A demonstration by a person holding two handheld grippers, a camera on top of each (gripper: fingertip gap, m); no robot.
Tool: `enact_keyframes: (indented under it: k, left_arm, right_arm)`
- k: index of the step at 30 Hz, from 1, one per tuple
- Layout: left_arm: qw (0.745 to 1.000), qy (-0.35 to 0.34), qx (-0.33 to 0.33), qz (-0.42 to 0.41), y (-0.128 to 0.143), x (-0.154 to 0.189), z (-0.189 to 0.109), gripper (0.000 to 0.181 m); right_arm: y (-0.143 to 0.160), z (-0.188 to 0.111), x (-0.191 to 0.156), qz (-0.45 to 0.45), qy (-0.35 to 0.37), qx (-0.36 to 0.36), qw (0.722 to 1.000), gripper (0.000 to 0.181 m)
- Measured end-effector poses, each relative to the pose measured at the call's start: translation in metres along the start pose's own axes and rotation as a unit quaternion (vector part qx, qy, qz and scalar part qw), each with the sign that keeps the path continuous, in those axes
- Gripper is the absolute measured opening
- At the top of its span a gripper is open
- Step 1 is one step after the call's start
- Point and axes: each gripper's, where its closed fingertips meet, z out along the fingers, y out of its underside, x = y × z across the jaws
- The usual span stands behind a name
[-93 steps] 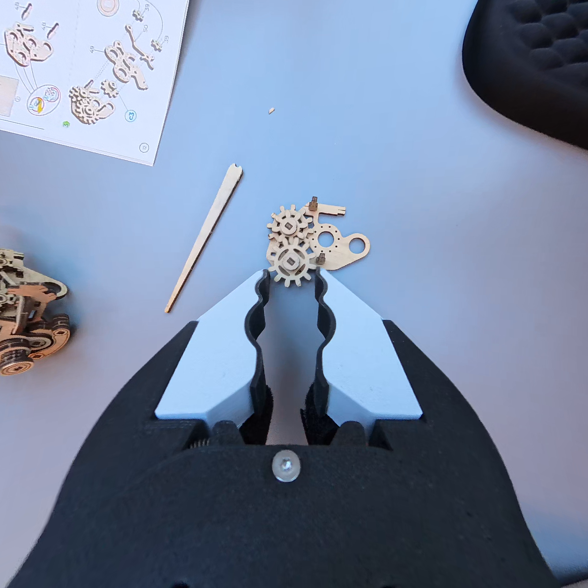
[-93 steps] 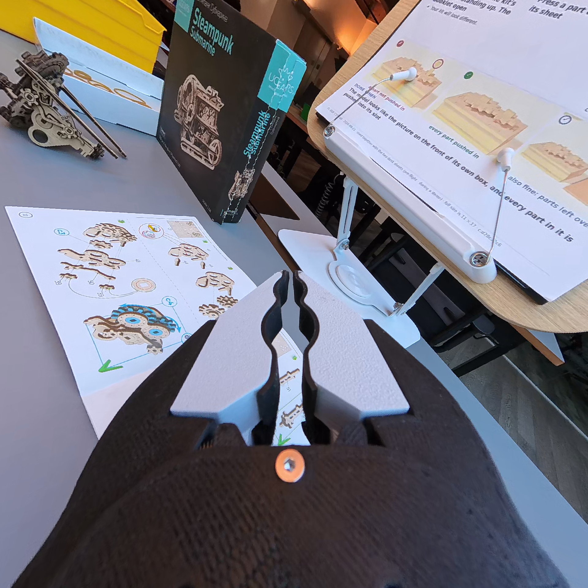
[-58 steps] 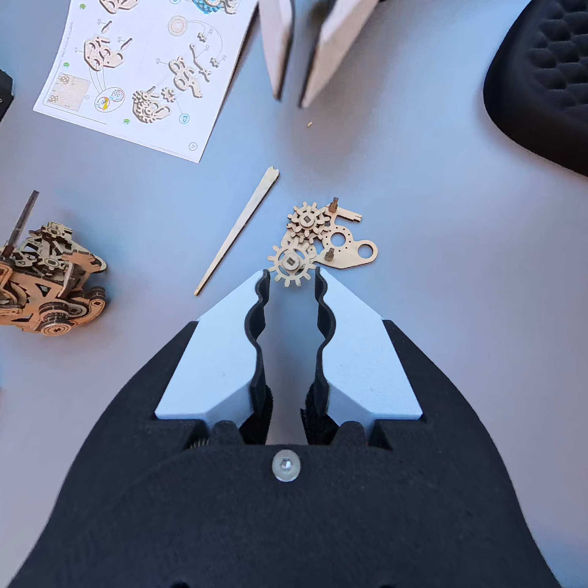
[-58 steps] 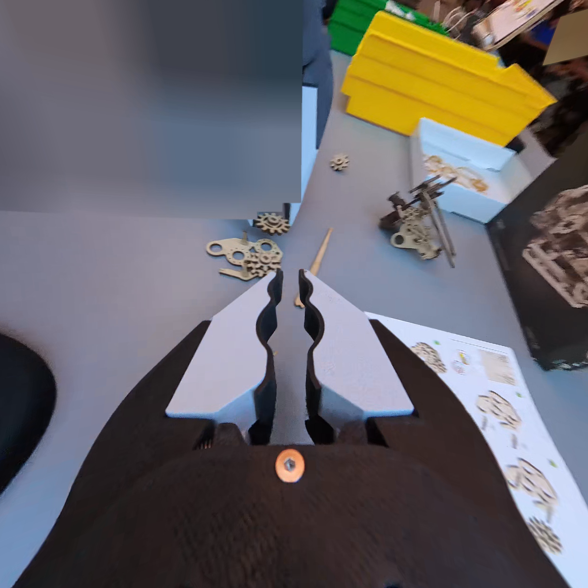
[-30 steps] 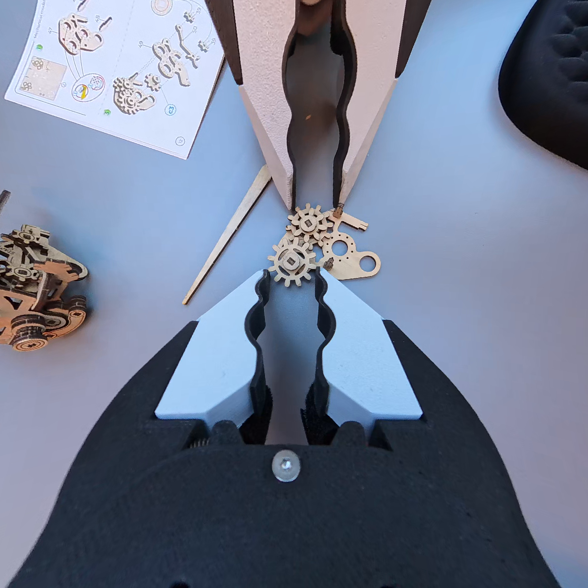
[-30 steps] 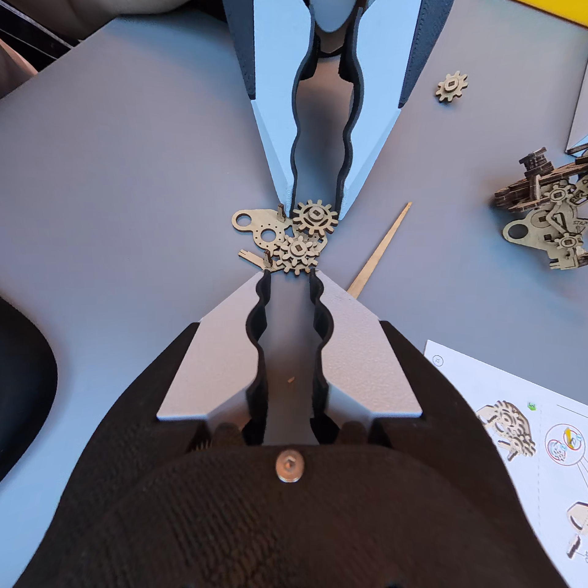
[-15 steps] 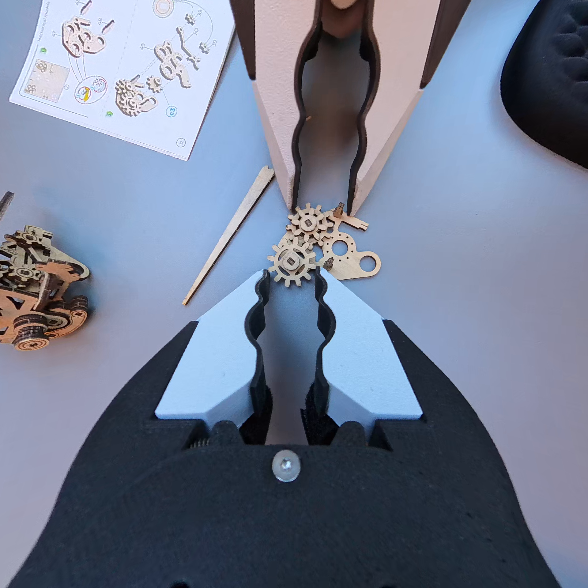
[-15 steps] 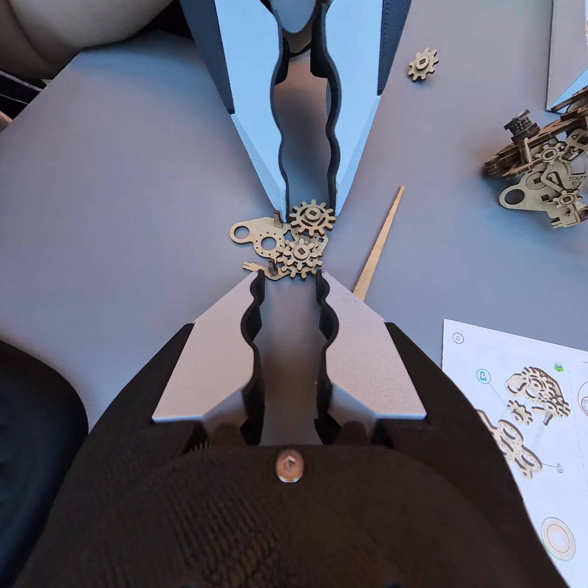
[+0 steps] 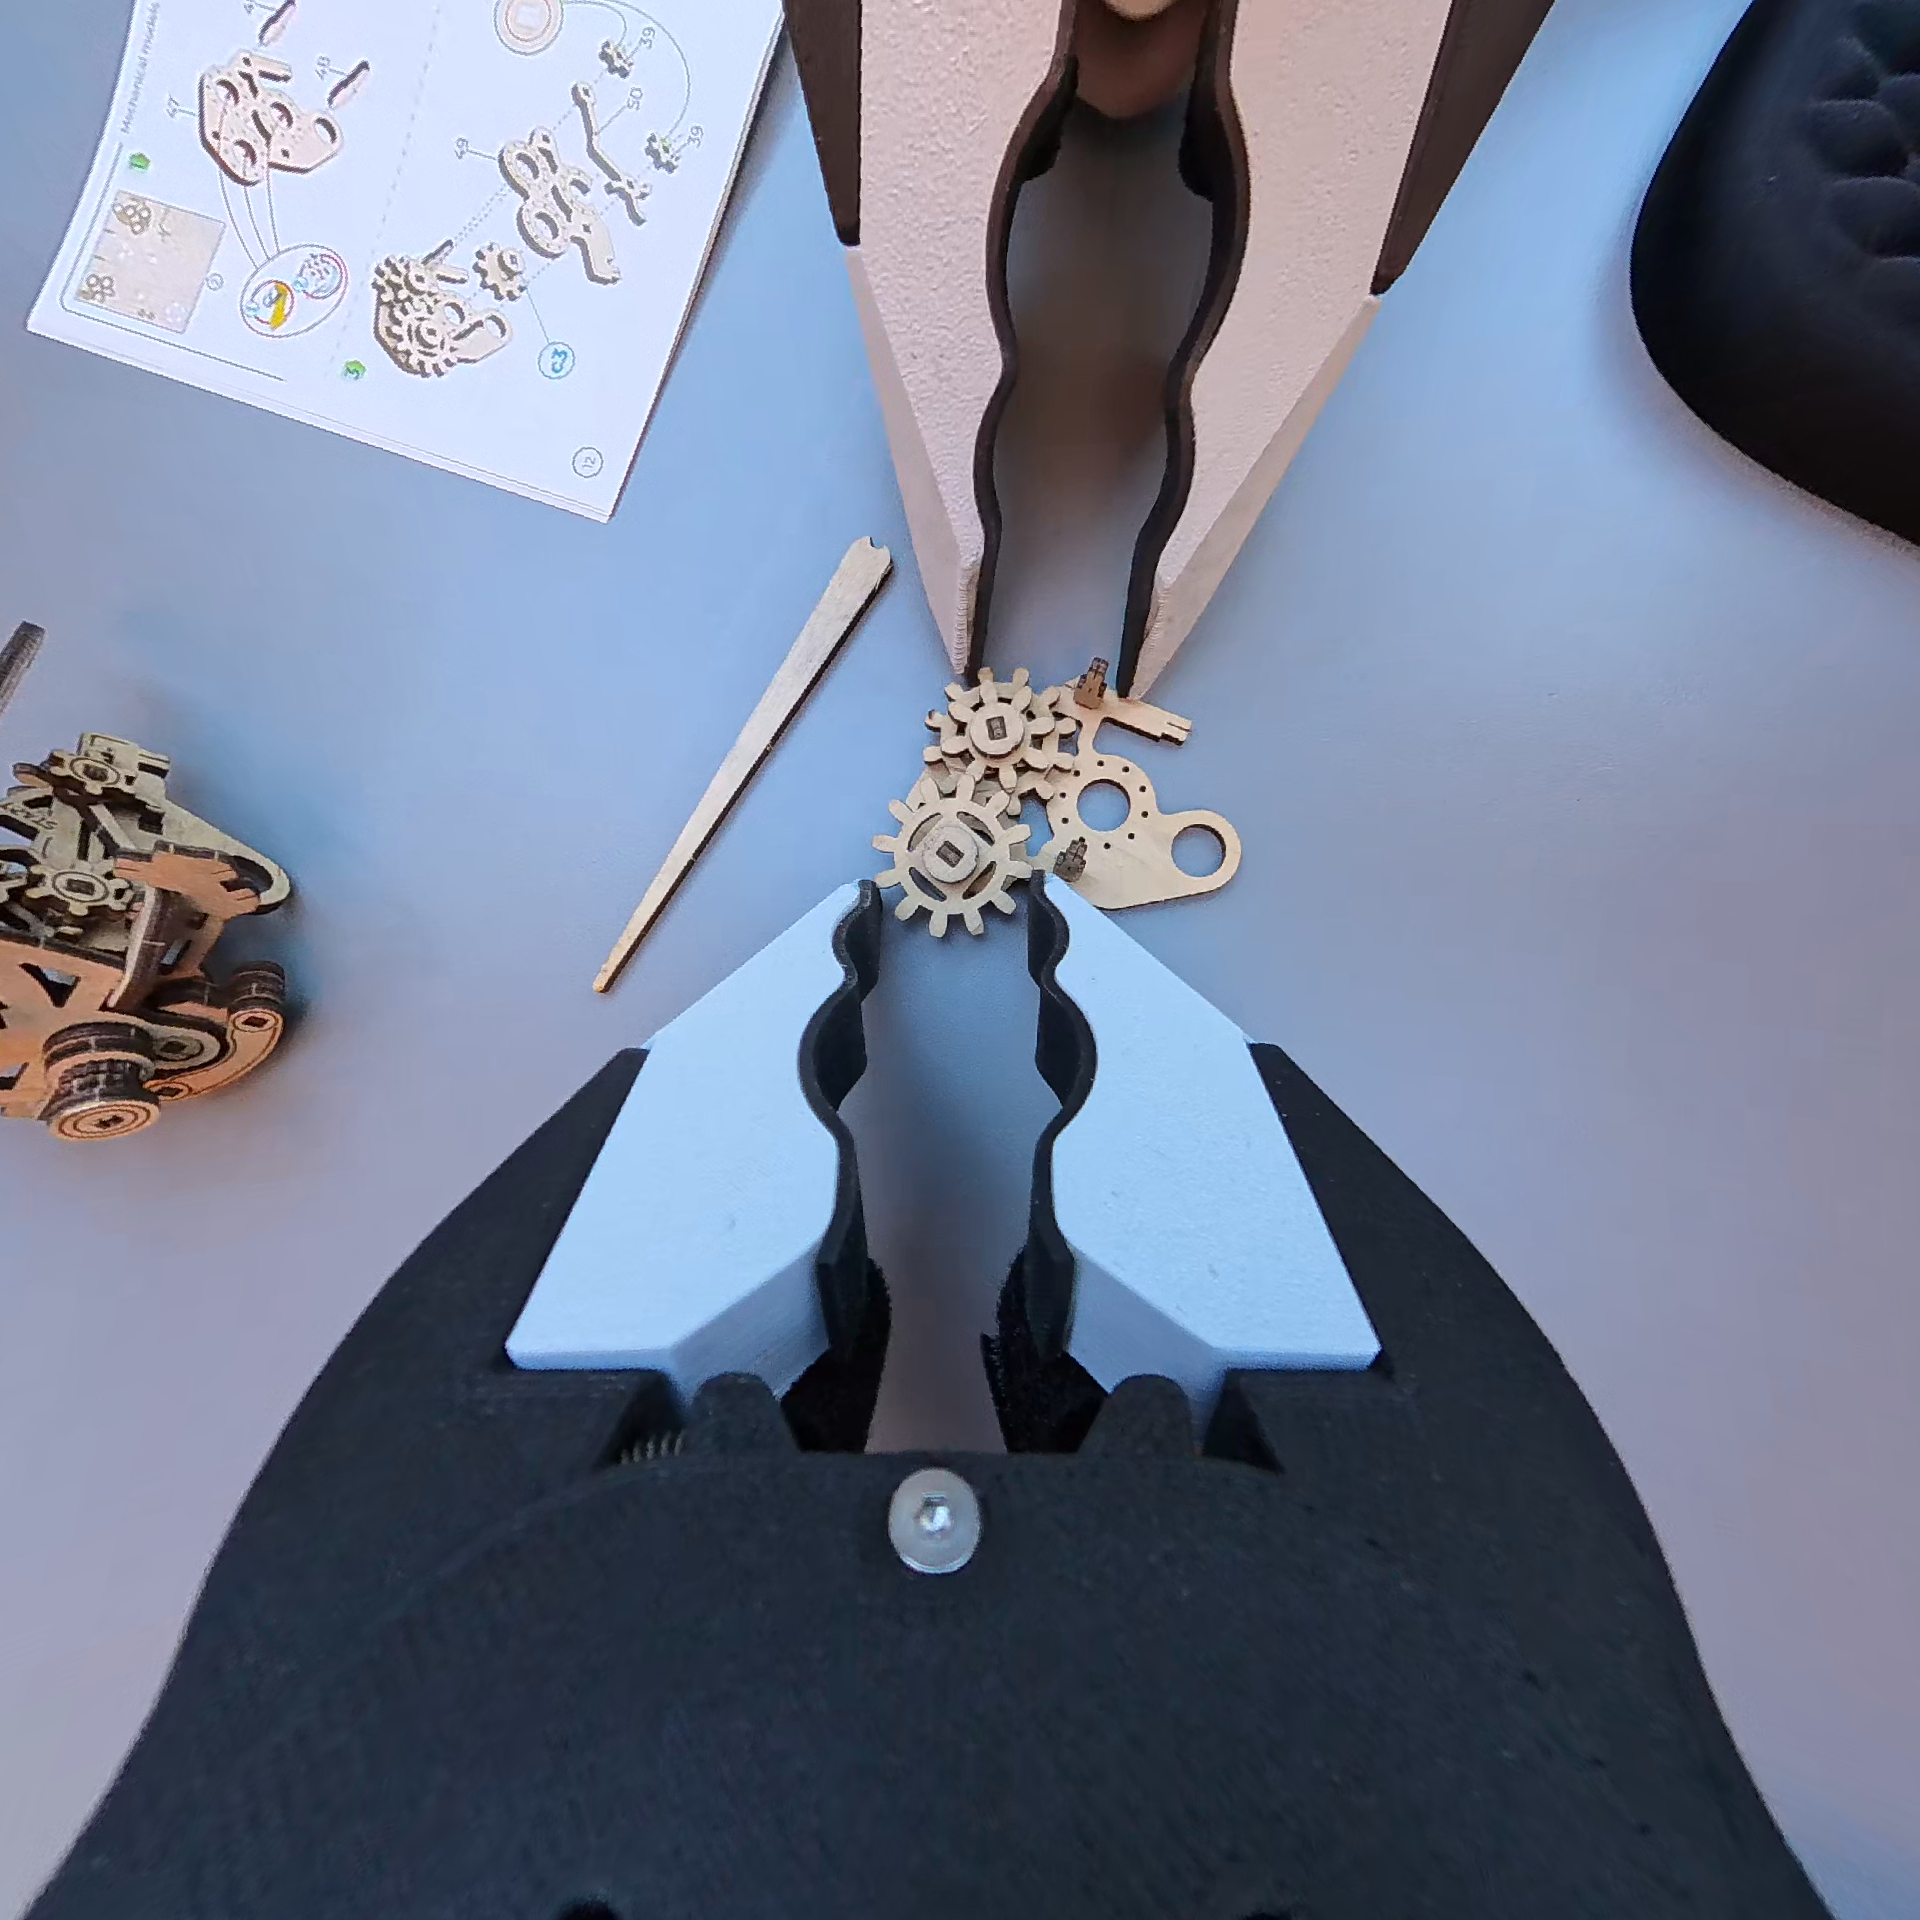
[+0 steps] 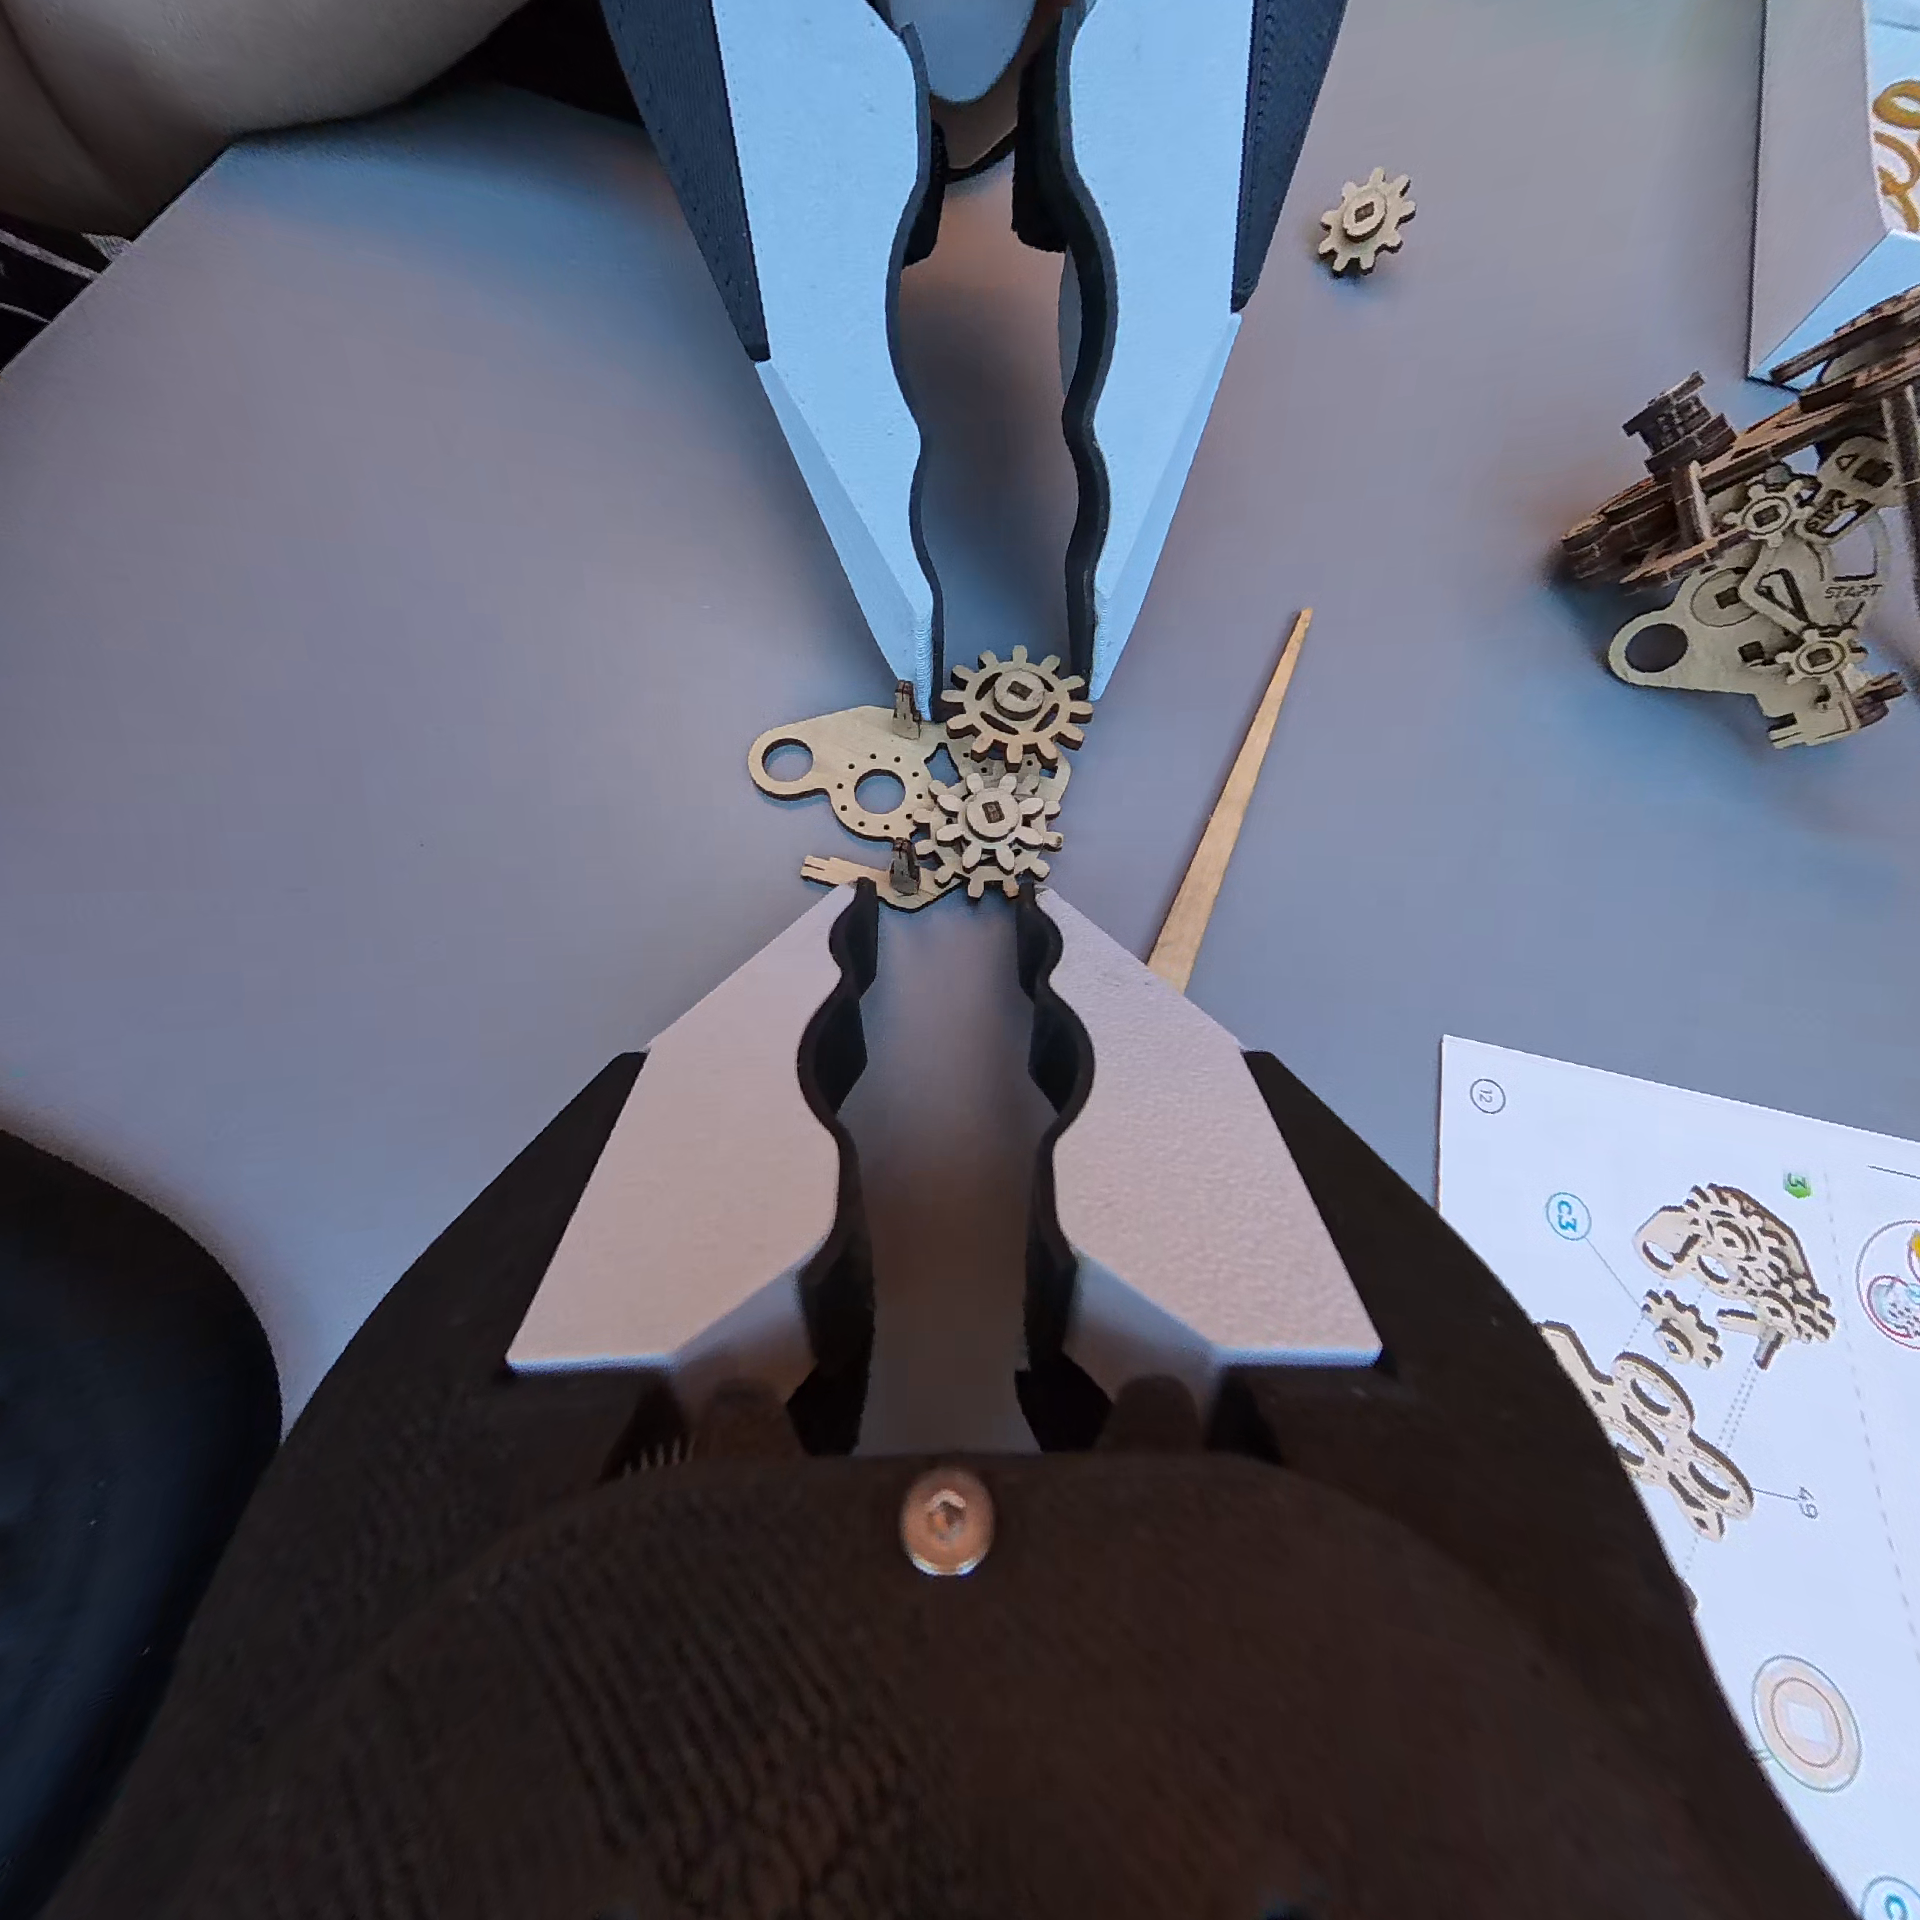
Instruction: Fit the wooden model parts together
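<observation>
A small wooden plate (image 9: 1132,831) with holes lies flat on the grey table, with two wooden gears on its left part. My left gripper (image 9: 954,899) is open, and the nearer gear (image 9: 951,852) sits just in front of its tips. My right gripper (image 9: 1049,675) comes from the opposite side, open, with its tips at the farther gear (image 9: 997,727) and a small peg on the plate. In the right wrist view, my right gripper (image 10: 943,899) faces the plate (image 10: 842,764) and both gears (image 10: 987,821), with the left gripper (image 10: 1008,665) just beyond. Neither gripper holds anything.
A thin pointed wooden stick (image 9: 748,758) lies left of the parts. A partly built wooden model (image 9: 104,935) sits further left. An instruction sheet (image 9: 416,260) lies at the back left and a black cushion (image 9: 1787,260) at the right. A loose gear (image 10: 1364,220) lies apart. Left tips to right tips: about 4 cm.
My right gripper swung down from the surroundings to the table, closed in on the parts from the far side and opened wider. My left gripper has barely moved.
</observation>
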Motion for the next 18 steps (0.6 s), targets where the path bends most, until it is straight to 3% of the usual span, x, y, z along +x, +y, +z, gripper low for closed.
enact_keyframes:
  k: [7,18]
  left_arm:
    - [1.000,-0.008,-0.002,0.011,0.001,-0.001,0.000,0.027]
    - [0.999,-0.002,-0.026,0.022,0.002,0.000,-0.001,0.027]
  right_arm:
    - [-0.003,-0.002,0.001,-0.004,0.001,0.009,1.000,0.035]
    - [-0.017,-0.013,0.014,0.020,-0.011,0.072,0.997,0.035]
